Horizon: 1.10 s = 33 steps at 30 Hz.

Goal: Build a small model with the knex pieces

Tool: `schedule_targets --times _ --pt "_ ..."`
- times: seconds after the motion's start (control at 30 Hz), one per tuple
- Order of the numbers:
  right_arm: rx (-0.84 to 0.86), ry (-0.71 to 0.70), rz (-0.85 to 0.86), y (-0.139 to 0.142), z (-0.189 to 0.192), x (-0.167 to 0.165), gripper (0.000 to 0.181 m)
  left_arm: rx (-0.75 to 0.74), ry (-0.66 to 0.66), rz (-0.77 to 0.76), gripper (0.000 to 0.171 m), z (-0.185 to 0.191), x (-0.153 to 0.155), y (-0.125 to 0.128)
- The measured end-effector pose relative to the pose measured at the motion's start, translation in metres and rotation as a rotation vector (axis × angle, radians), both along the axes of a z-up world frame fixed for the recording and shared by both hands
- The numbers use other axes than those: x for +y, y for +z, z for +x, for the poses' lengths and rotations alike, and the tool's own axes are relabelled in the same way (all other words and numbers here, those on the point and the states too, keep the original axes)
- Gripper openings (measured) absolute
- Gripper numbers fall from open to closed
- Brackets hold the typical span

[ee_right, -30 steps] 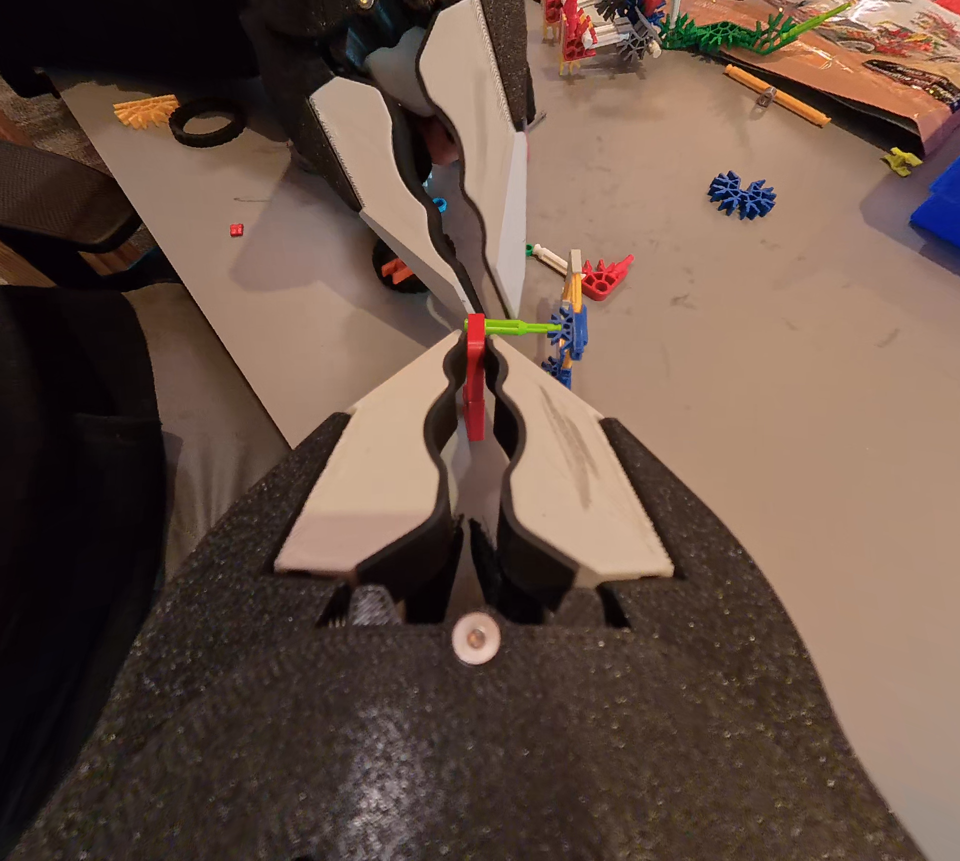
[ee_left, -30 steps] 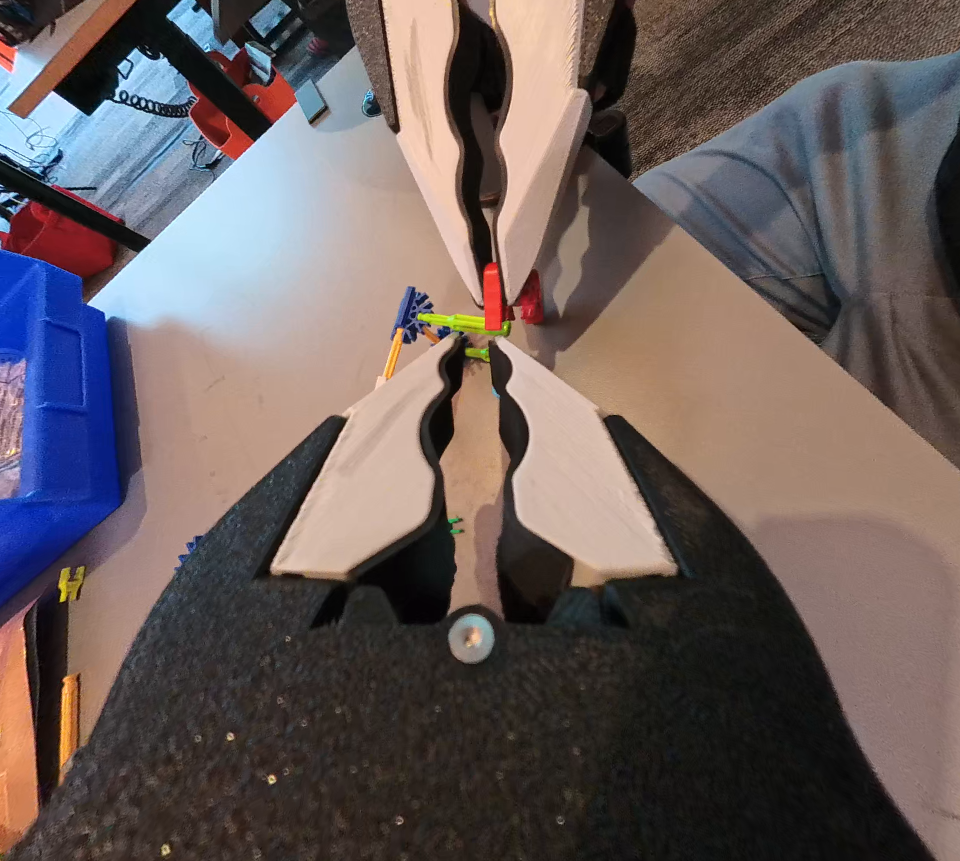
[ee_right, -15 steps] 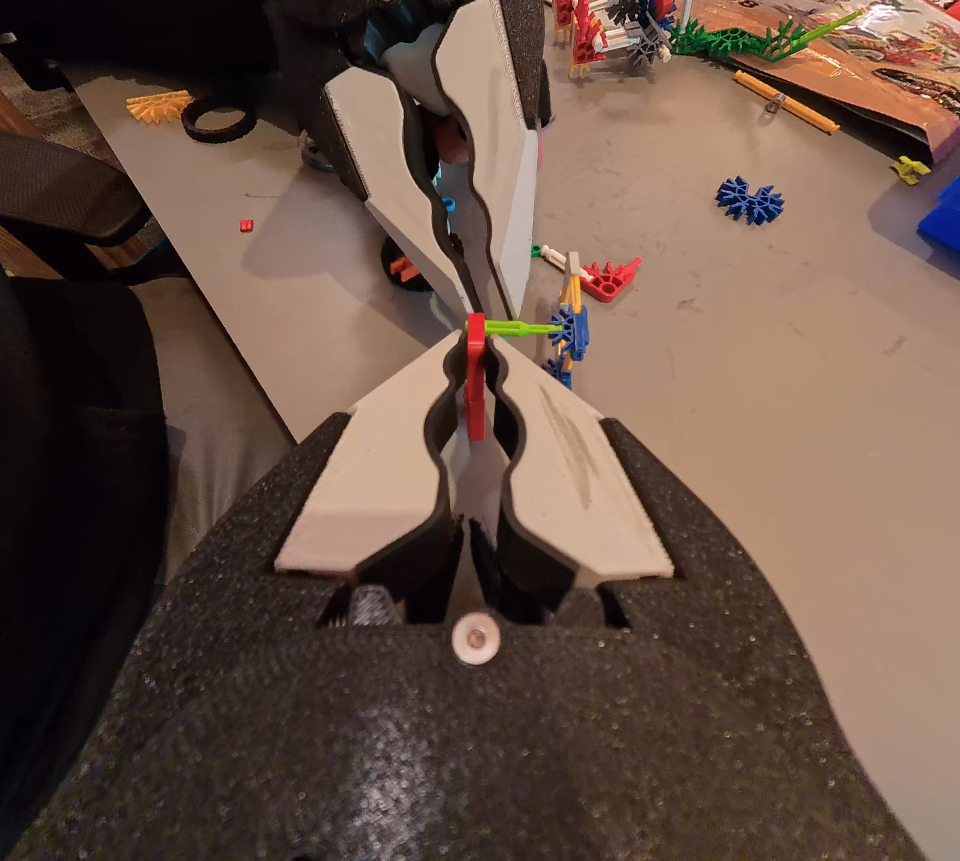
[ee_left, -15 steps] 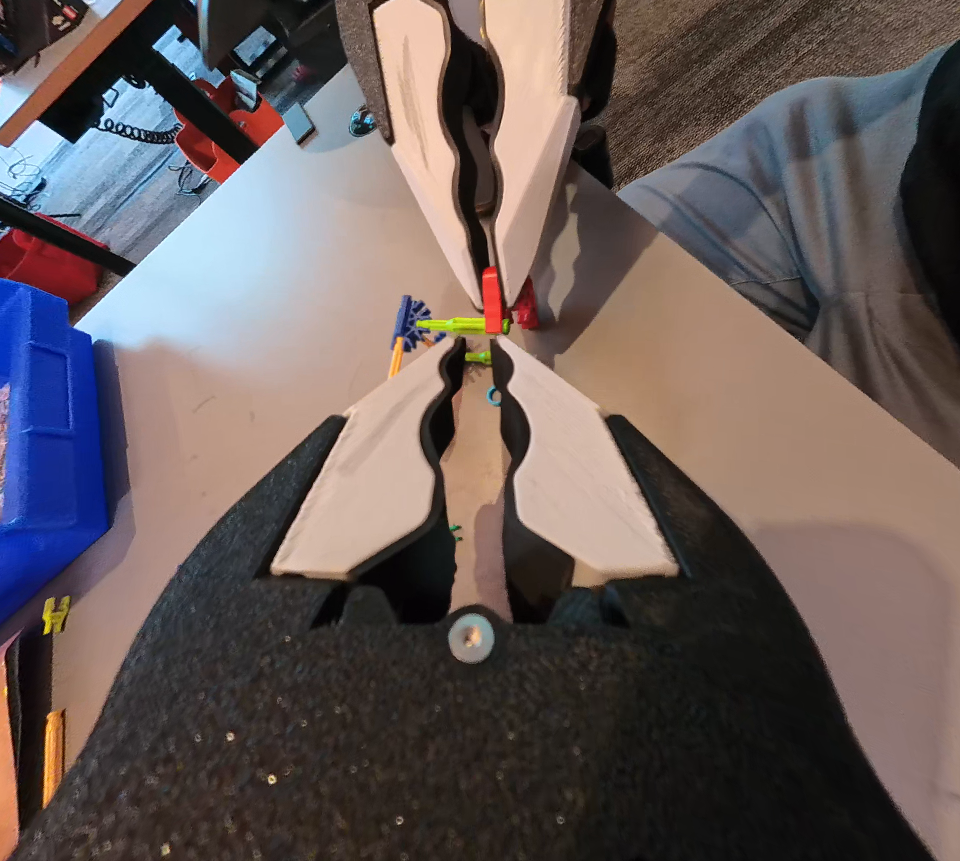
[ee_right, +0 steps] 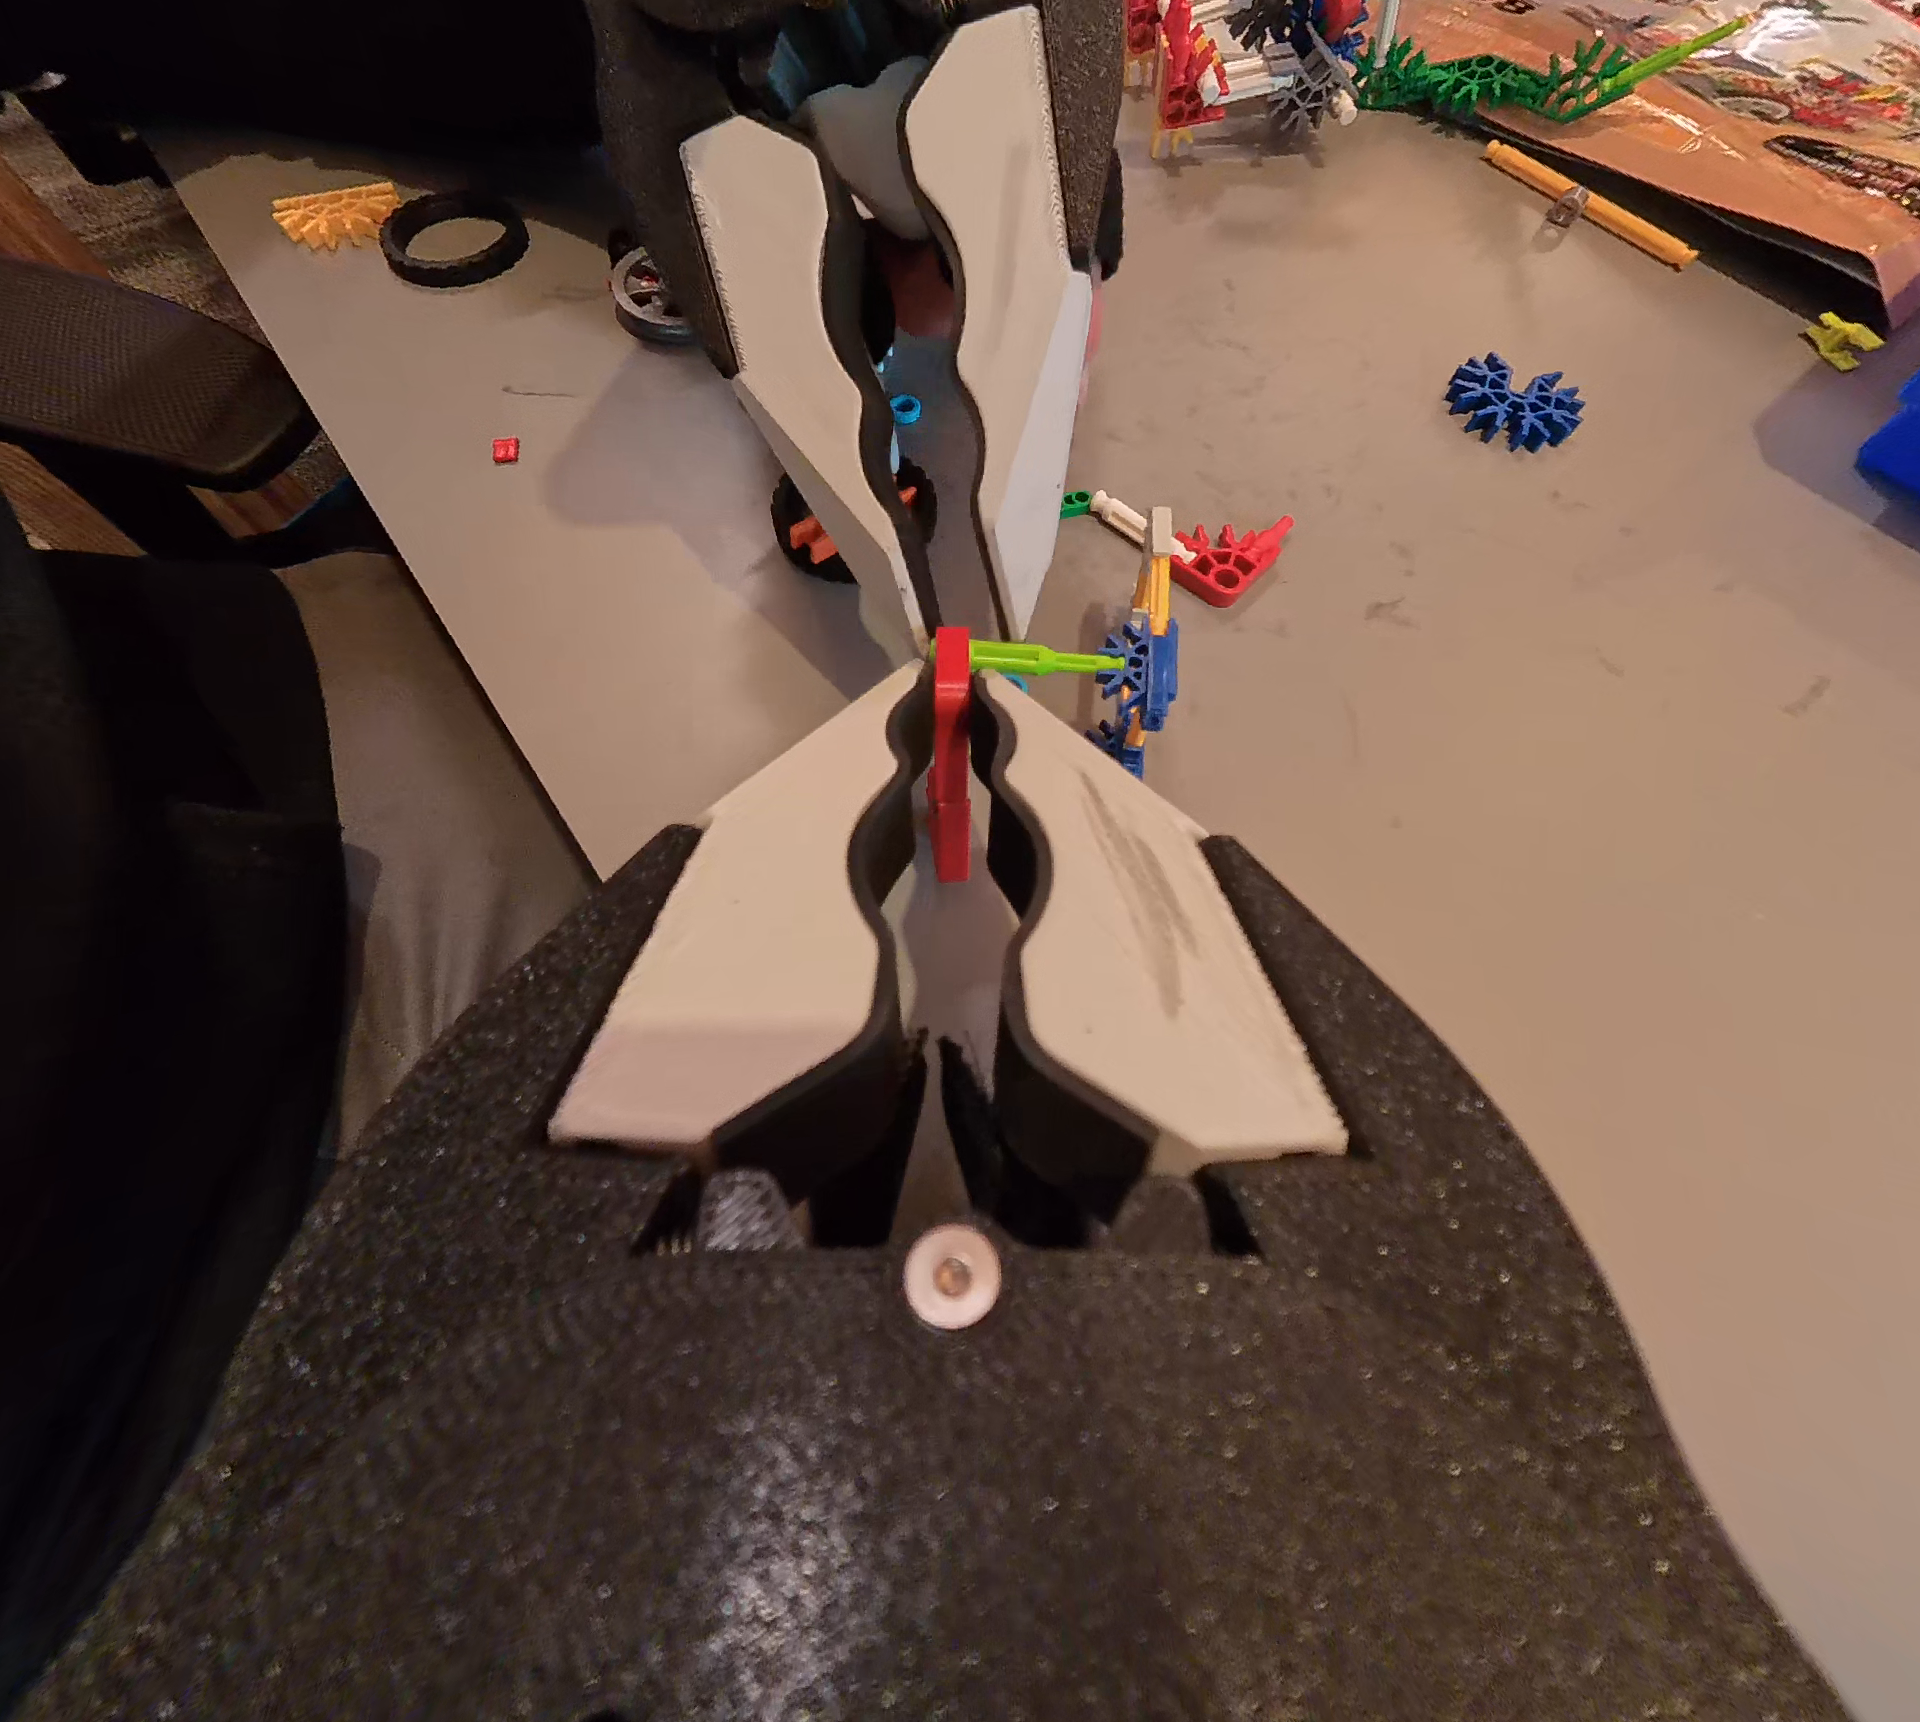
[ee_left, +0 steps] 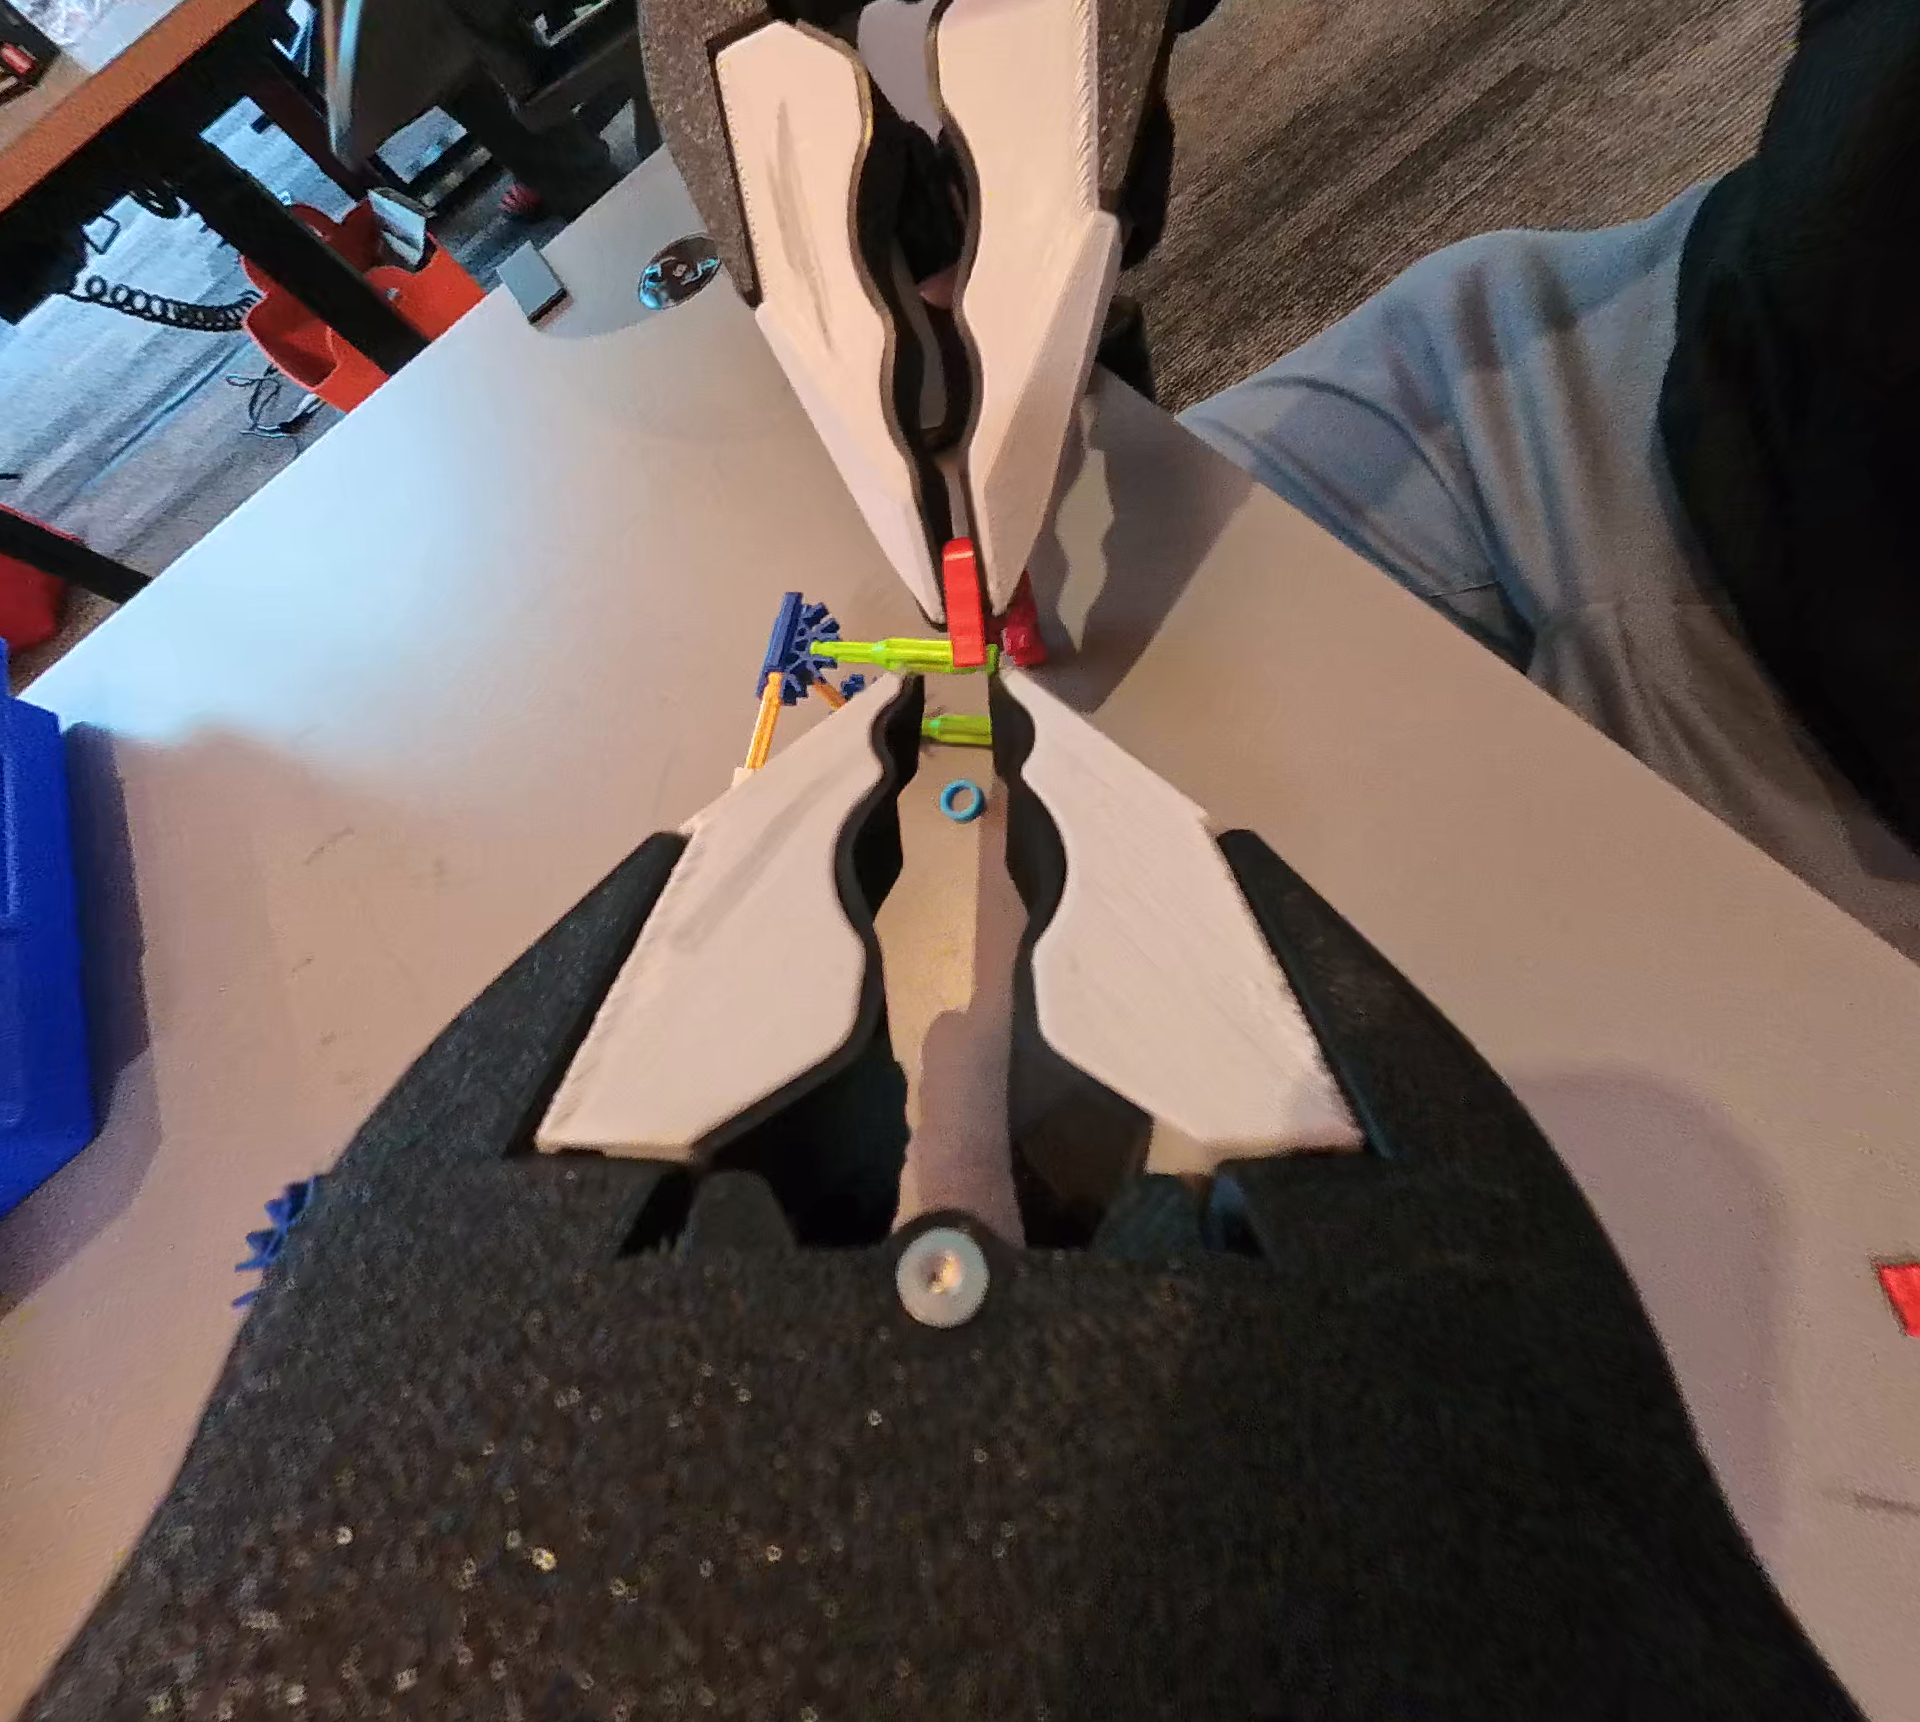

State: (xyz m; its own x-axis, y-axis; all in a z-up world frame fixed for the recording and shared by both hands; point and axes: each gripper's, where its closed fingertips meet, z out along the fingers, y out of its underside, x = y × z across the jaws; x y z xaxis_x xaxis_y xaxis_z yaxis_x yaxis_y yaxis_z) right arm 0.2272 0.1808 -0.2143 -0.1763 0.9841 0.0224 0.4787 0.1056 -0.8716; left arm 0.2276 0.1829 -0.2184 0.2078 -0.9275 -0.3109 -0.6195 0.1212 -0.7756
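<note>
Pale grey flat surface (ee_right: 1558, 841), scuffed, bearing loose plastic construction-toy pieces. Right hand-held gripper (ee_right: 951, 685), black textured body with pale grey fingers: jaws closed on a flat red plastic connector piece (ee_right: 951, 758), held edge-on and upright between the fingertips above the surface edge. Left hand-held gripper (ee_left: 951, 690), same build: jaws a narrow gap apart at the tips, nothing gripped between them; tips lie just beside the red connector, facing the right hand-held gripper tip to tip. Printed toy package, red and orange (ee_right: 1683, 41), flat at the far right of the surface. Blue plastic bin (ee_left: 42, 945) at the left edge in the left wrist view. Assembled multicolour rod-and-connector model, green, red, blue and grey (ee_right: 1288, 10), standing beside the package. Black rubber tyre ring (ee_right: 452, 238) and yellow fan-shaped connector (ee_right: 332, 212), just beside each other at the far end of the surface. Small yellow-rod and blue-snowflake-connector assembly (ee_right: 1143, 664), joined to the red connector by a lime green short rod (ee_right: 1029, 659) lying level. Blue double snowflake connector (ee_right: 1512, 405), lying alone. Red corner connector with white rod (ee_right: 1231, 555), beyond the assembly. Long orange rod (ee_right: 1590, 218), beside the package. Small light blue ring (ee_left: 960, 802), on the surface, seen between the left fingers. Tiny red square piece (ee_right: 505, 450), alone near the surface edge.
</note>
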Motion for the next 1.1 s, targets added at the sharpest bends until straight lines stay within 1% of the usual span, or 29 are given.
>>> schedule_targets --times 0.3,0.47,0.67,0.93,1.1 --pt "0.000 0.004 -0.004 -0.0001 0.0003 -0.0003 0.005 0.005 -0.033 0.021 0.007 0.0000 -0.0013 -0.0004" --pt "0.000 0.004 -0.007 0.0000 0.0004 -0.0002 0.005 -0.010 -0.051 0.013 0.006 -0.0052 0.0026 0.0063" --pt "0.001 0.003 -0.008 0.0001 0.0004 -0.0001 0.005 0.004 -0.066 0.004 0.008 -0.0028 0.0000 0.0000" --pt "0.001 0.005 -0.004 0.0001 0.0006 -0.0005 0.005 -0.009 -0.077 0.010 0.008 0.0006 -0.0010 0.0018" --pt "0.001 0.008 -0.008 0.0001 0.0006 -0.0008 0.005 -0.008 -0.076 0.006 0.007 -0.0036 0.0001 0.0017"
